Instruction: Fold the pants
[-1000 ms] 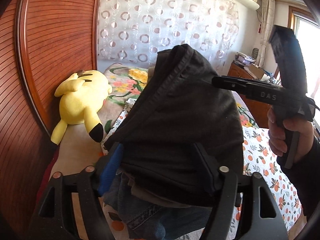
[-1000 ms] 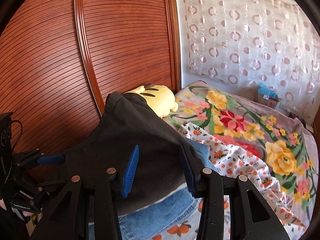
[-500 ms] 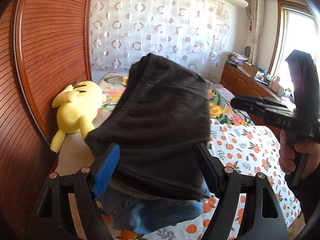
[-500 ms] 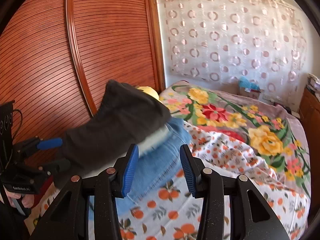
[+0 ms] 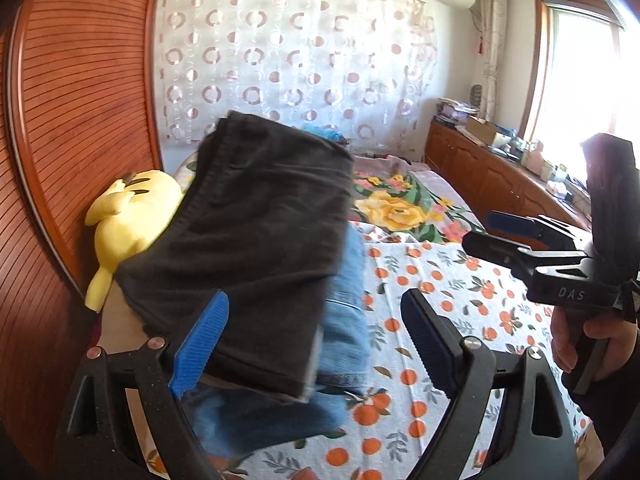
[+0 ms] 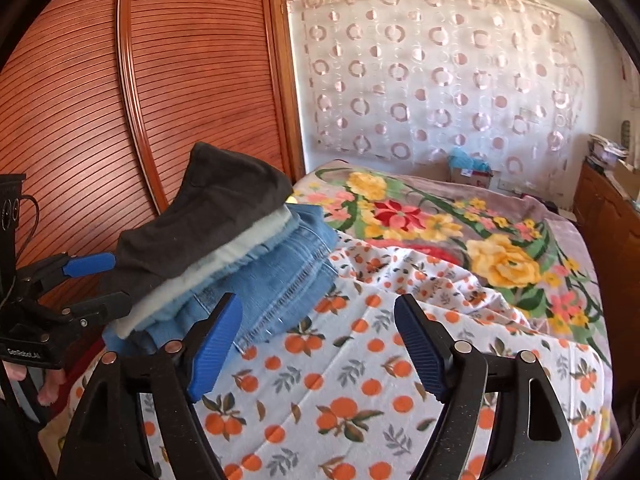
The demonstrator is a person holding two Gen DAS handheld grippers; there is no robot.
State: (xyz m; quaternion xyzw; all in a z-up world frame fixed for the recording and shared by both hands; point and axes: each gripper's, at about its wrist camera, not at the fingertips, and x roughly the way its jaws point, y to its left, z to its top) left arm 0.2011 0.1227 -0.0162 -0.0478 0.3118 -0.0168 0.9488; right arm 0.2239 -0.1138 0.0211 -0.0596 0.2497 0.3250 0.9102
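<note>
- The folded dark pants (image 5: 256,240) lie on top of a stack of folded clothes, above a pale layer and blue jeans (image 6: 280,276), at the edge of the bed (image 6: 360,400) beside the wooden wardrobe (image 6: 80,120).
- The left gripper (image 5: 316,344) has its jaws opening. The near end of the stack lies between them; the right finger (image 5: 428,344) stands clear of the cloth. Whether the left blue pad (image 5: 200,340) touches the dark fabric cannot be told.
- The right gripper (image 6: 318,348) has its jaws opening, spread wide, with only the orange-print sheet (image 6: 340,408) behind the gap. Nothing is between them.
- Risk: the stack overhangs toward the left gripper. A finger that catches the cloth would probably drag the dark pants askew or open the fold.
- Risk: the stack appears tilted, its layers stepped. A knock from either gripper could slide the top layers off the jeans.
- Risk: the yellow plush toy (image 5: 128,224) sits just beside the stack; a shifted stack may push against it.
- Readable writing: "DAS" on the right gripper body in the left wrist view. A label on the left gripper body in the right wrist view appears to read "GenRobot.AI"; the print is small.
</note>
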